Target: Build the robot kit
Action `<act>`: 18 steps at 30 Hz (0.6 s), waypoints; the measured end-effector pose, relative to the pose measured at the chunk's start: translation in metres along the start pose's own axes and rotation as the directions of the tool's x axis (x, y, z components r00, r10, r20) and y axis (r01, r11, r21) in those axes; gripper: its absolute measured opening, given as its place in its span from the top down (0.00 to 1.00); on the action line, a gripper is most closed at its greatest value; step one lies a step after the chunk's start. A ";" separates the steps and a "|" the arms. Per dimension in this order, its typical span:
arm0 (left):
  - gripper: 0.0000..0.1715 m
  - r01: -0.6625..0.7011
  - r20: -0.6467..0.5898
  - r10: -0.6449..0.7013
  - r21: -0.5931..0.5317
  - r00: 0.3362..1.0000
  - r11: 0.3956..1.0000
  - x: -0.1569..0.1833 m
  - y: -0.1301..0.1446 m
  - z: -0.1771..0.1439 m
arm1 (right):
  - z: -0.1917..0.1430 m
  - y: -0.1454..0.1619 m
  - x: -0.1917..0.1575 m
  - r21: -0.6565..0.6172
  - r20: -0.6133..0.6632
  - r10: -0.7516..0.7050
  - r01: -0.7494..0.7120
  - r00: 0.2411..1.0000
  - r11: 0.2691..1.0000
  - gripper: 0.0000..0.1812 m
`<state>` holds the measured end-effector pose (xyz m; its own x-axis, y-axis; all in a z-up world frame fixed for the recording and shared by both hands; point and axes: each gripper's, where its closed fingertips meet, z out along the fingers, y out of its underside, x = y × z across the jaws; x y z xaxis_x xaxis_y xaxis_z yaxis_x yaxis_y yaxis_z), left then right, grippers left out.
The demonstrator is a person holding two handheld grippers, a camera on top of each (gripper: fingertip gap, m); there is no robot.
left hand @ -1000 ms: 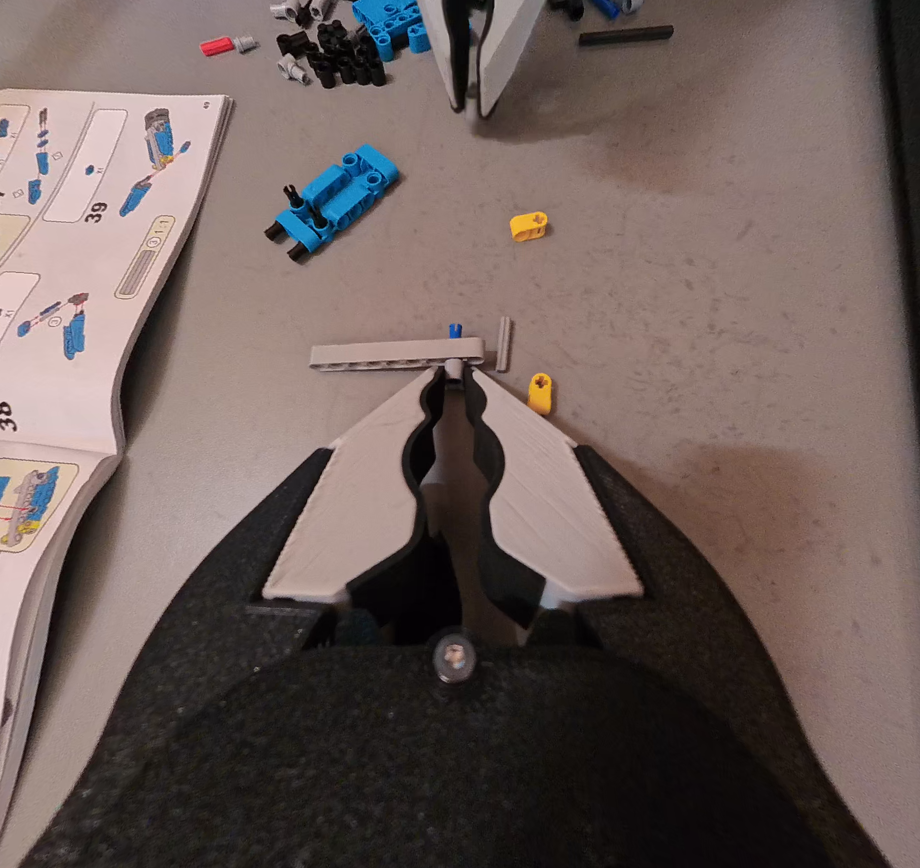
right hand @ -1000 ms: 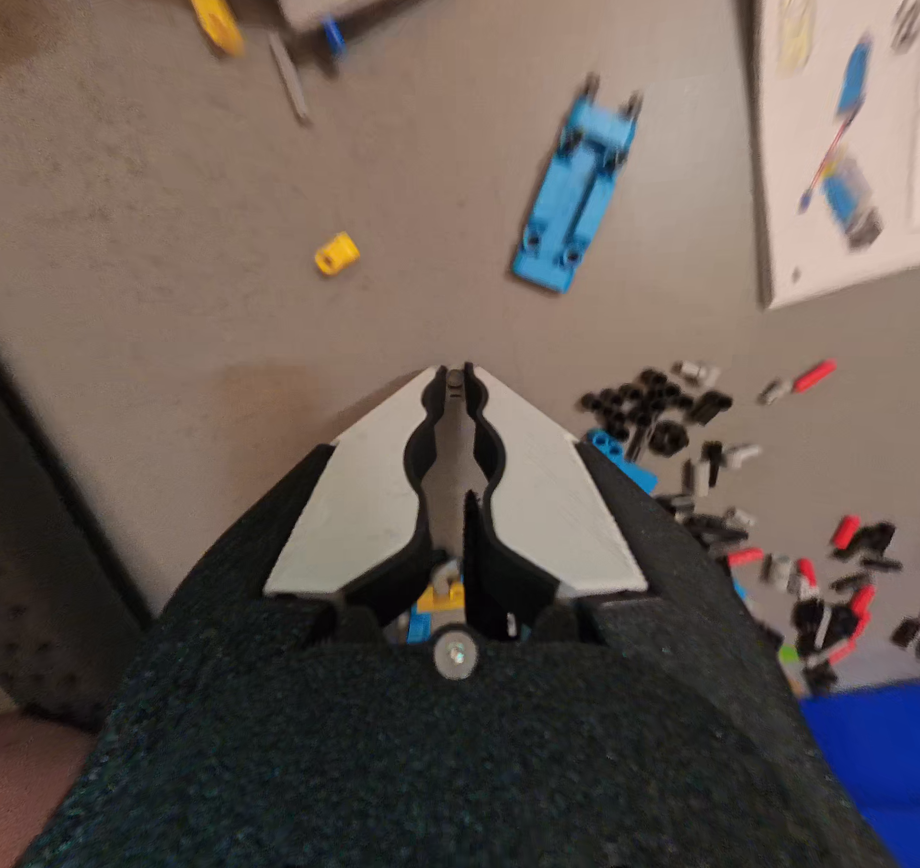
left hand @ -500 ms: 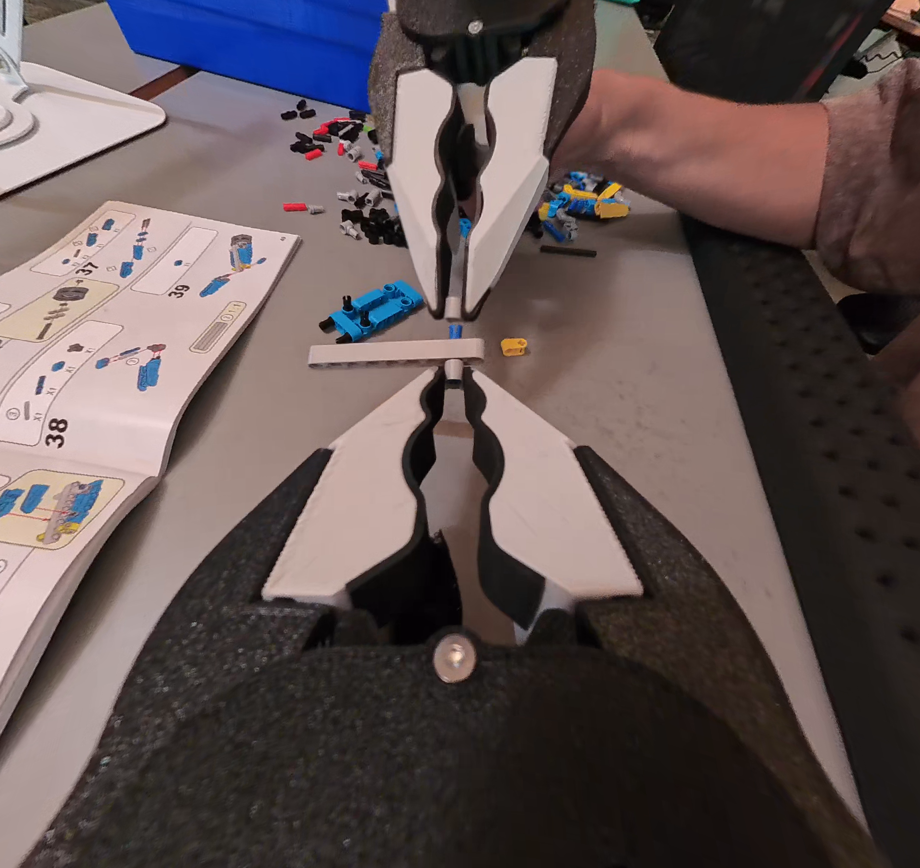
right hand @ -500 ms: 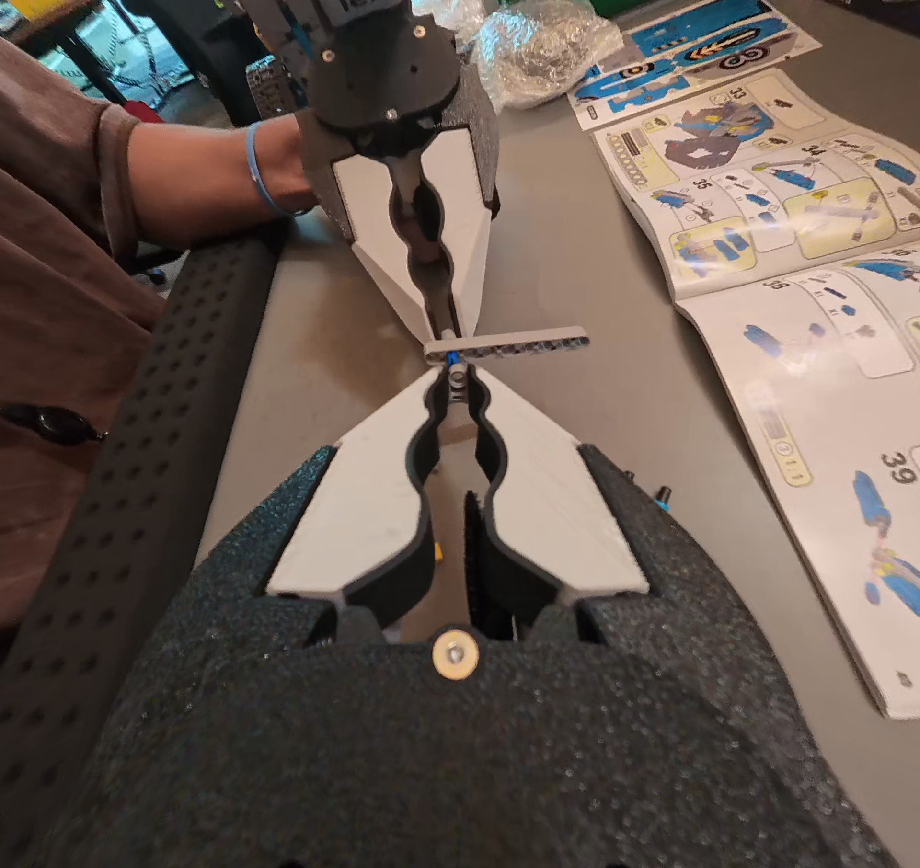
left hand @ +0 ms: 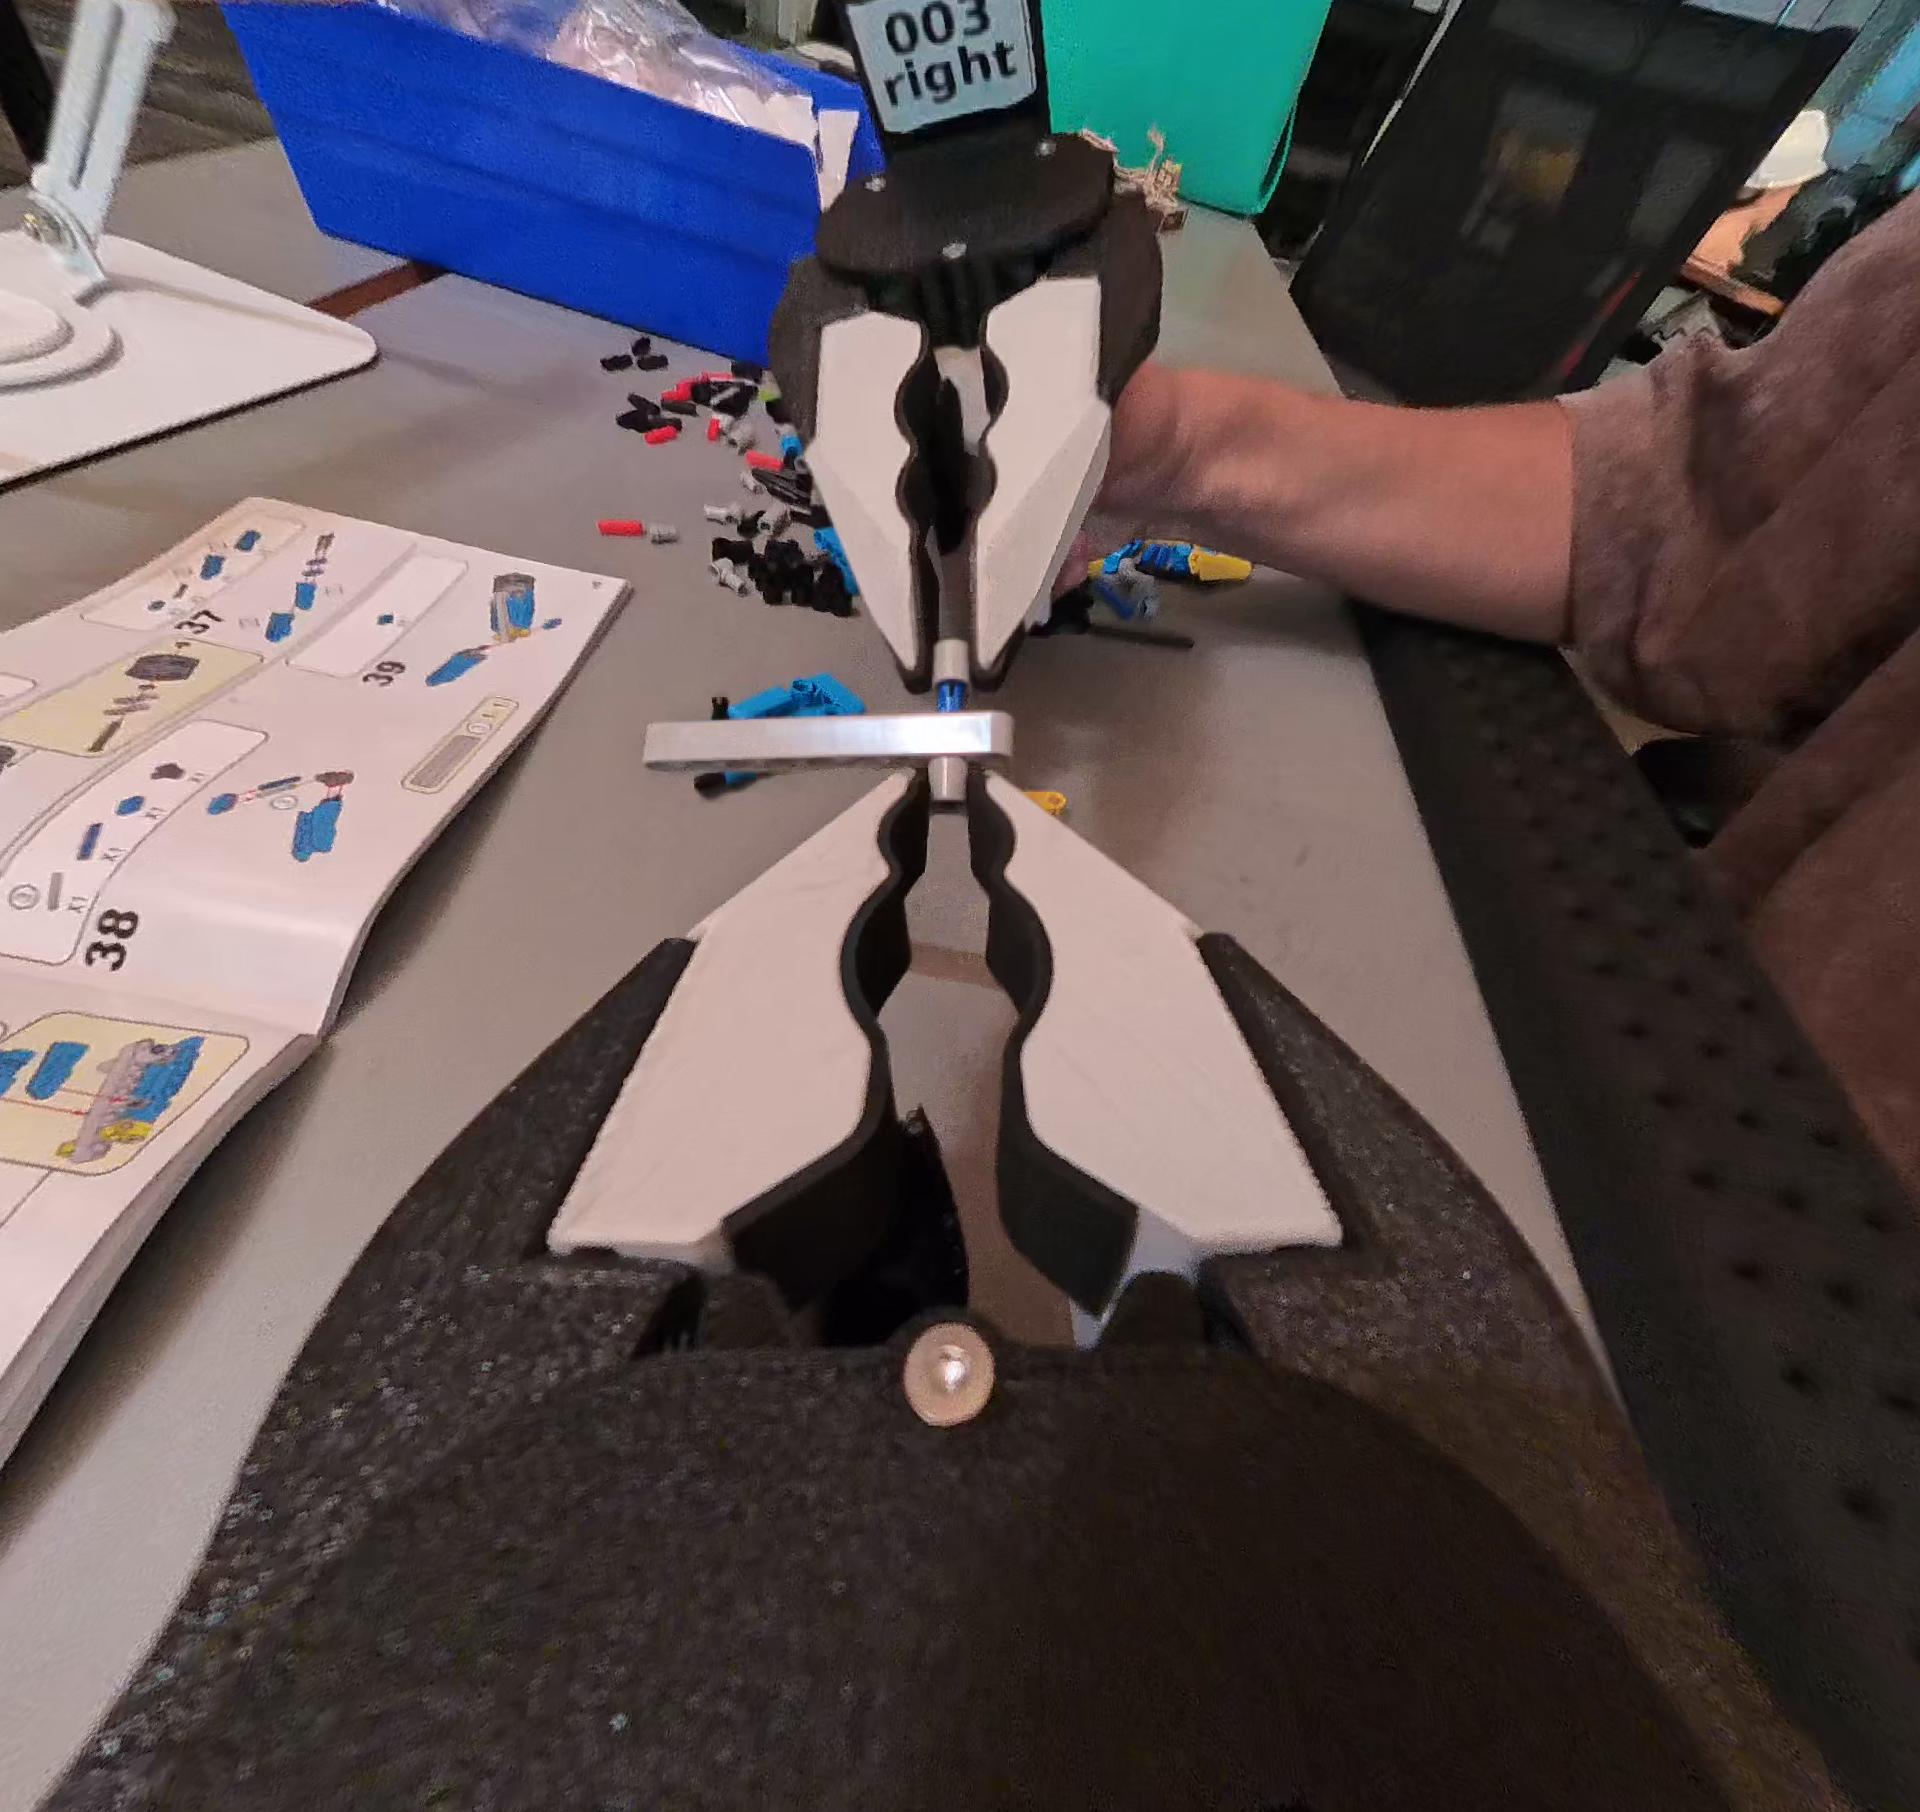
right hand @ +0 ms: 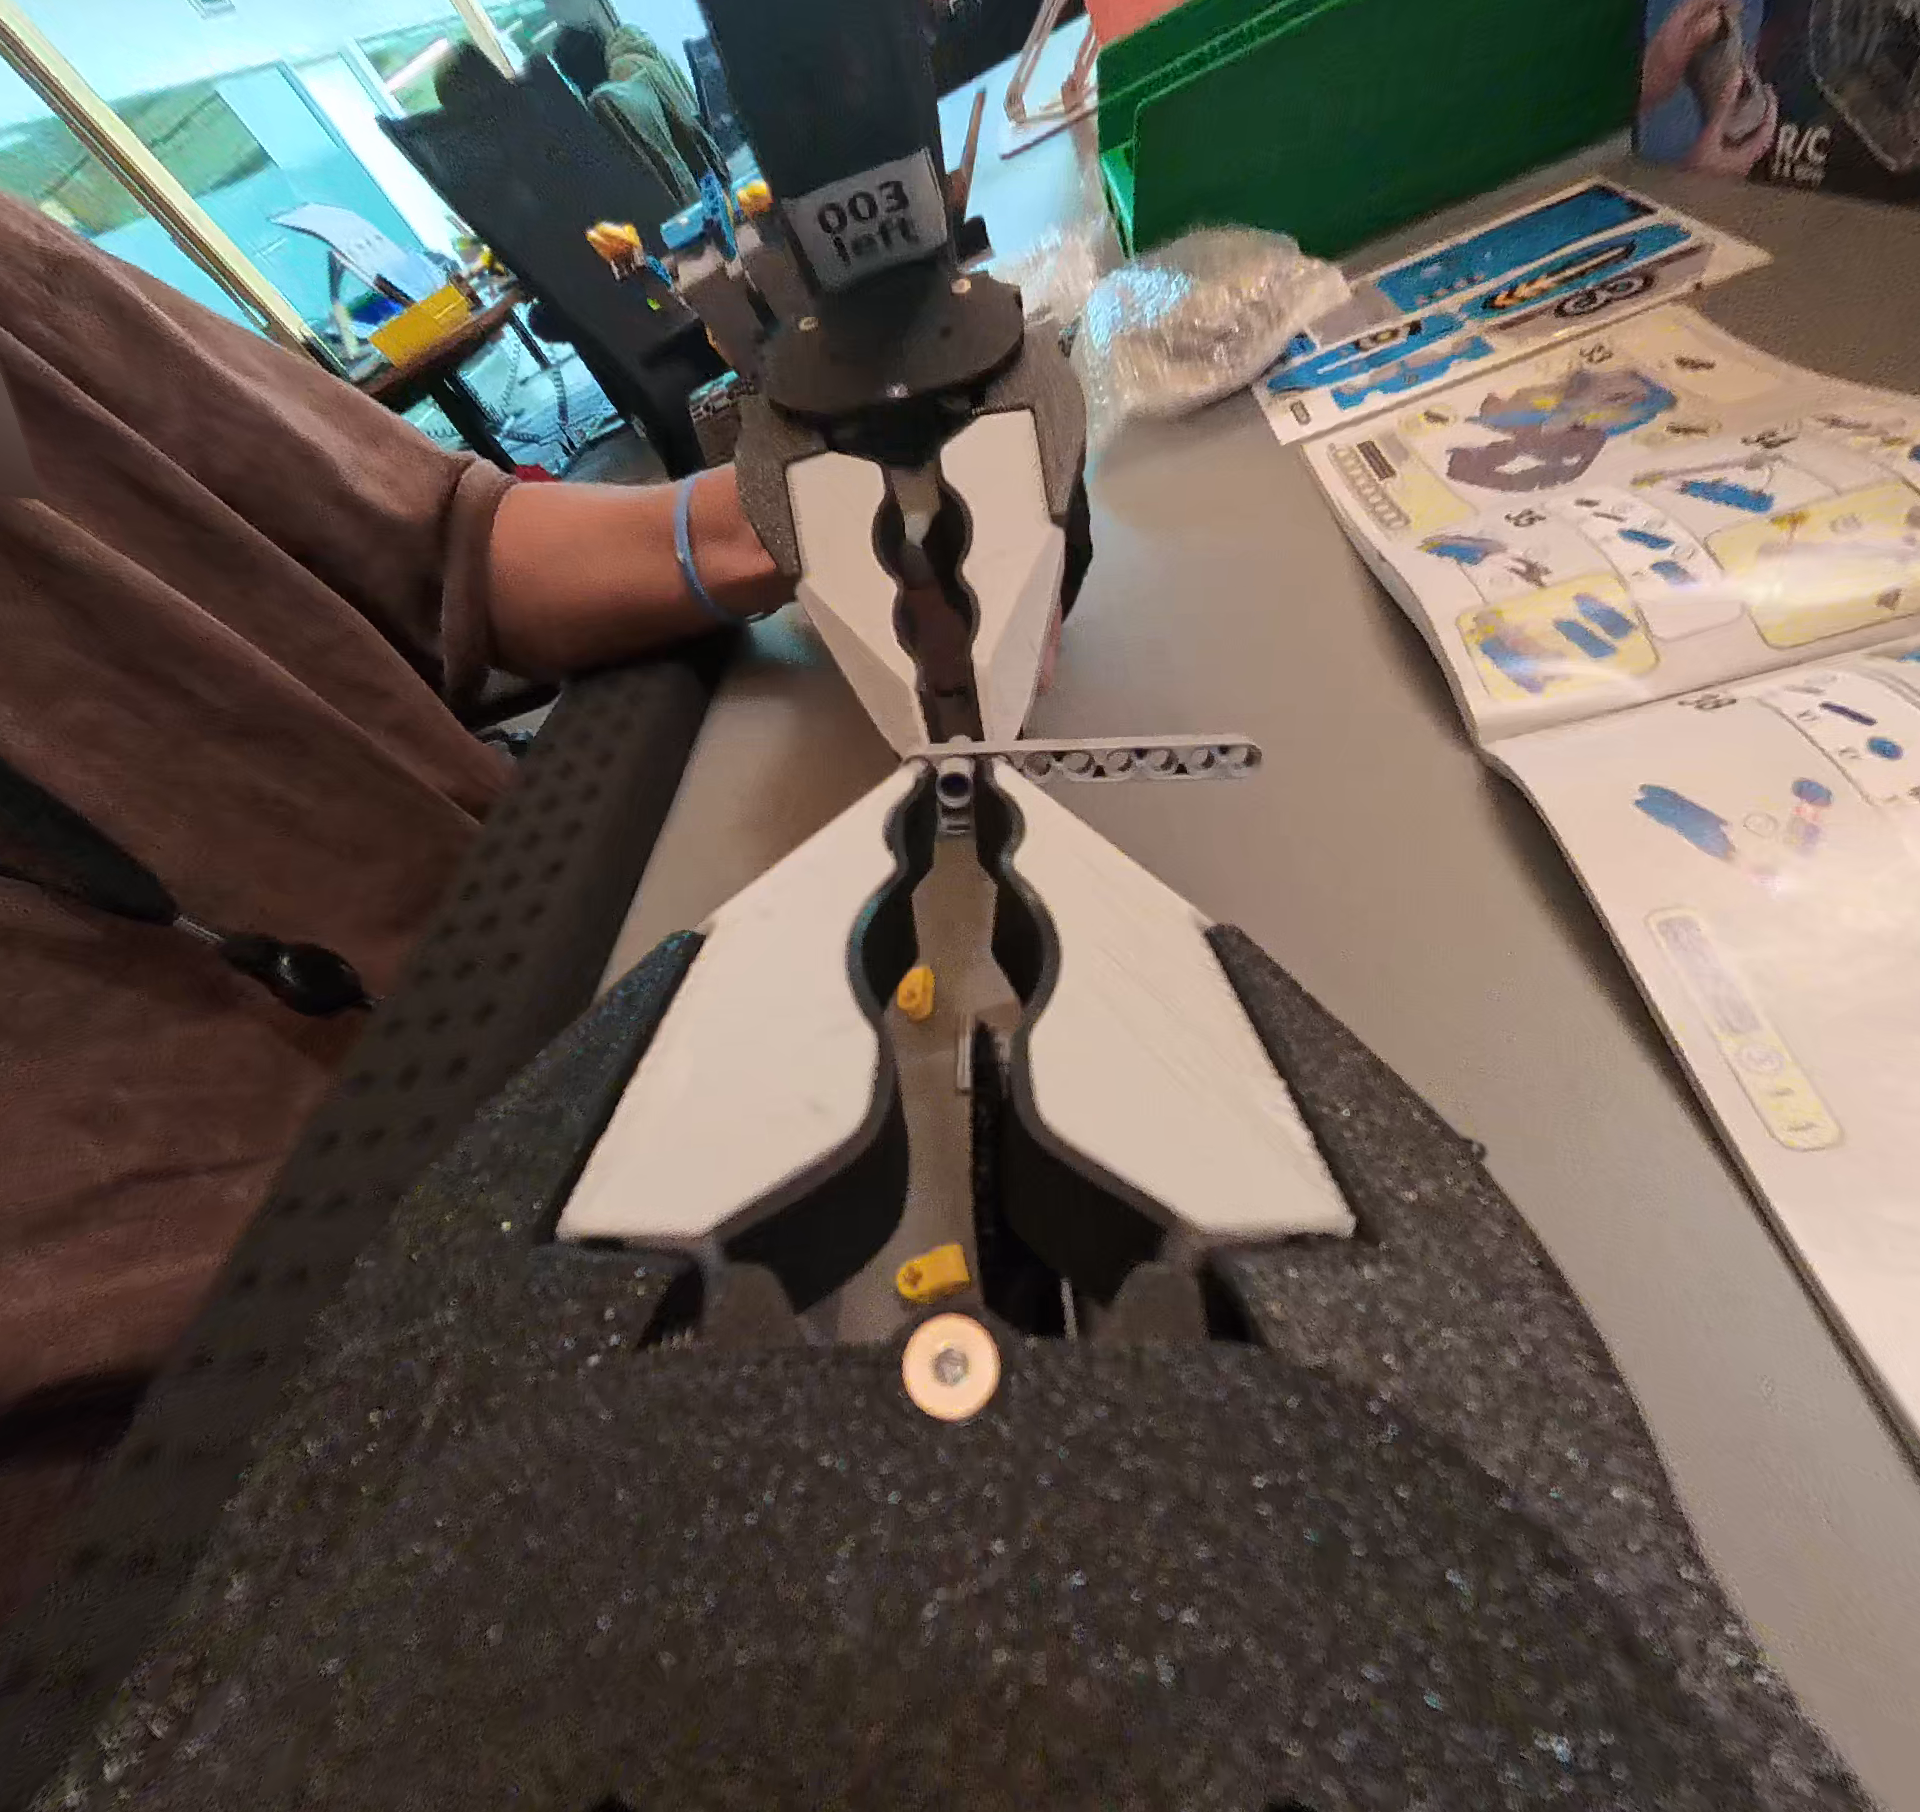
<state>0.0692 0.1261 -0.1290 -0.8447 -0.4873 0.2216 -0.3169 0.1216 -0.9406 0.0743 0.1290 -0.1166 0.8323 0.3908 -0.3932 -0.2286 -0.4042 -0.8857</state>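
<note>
Above the grey table [left hand: 1299,827]: two grippers are held tip to tip, with a long grey beam [left hand: 821,739] between them, raised off the surface.
Left gripper [left hand: 945,791]: its tips are closed on a short grey peg at the beam's end; the beam is carried crosswise, reaching out to the left in the left wrist view.
Right gripper [right hand: 954,791]: its tips are pinched on a small grey sleeve with a blue pin [left hand: 950,694], which is pressed against the beam's end hole.
Beam: flat, thin and pierced by a row of round holes, as seen in the right wrist view [right hand: 1122,760].
Fingers: white ribbed plastic with wavy black inner edges, seated in speckled black foam bodies.
Surroundings: an open instruction booklet [left hand: 208,775] lies left of the beam; loose black, red and grey pieces [left hand: 748,536] are scattered behind, before a blue bin [left hand: 520,162].
Under the right gripper: two small yellow connectors [right hand: 930,1274] are seen on the table.
Table edge: a black perforated mat [left hand: 1662,1035] is laid along it, with a brown sleeve [left hand: 1766,474] above.
</note>
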 end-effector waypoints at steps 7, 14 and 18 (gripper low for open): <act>0.97 -0.034 0.003 0.034 -0.087 0.999 0.996 0.002 0.015 0.006 | 0.007 0.012 0.001 -0.102 -0.042 -0.065 0.061 0.997 0.993 0.96; 0.97 -0.177 0.036 0.195 -0.282 0.980 0.943 0.004 0.043 0.016 | 0.006 0.043 0.003 -0.363 -0.085 -0.174 0.132 0.981 0.922 0.96; 0.97 -0.218 0.035 0.252 -0.396 0.967 0.892 0.003 0.063 0.018 | 0.013 0.063 0.005 -0.445 -0.077 -0.181 0.128 0.981 0.886 0.96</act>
<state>0.0545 0.1170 -0.1922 -0.8819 -0.4705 -0.0315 -0.2690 0.5569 -0.7858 0.0576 0.1166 -0.1773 0.8963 0.3925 -0.2065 0.1289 -0.6761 -0.7255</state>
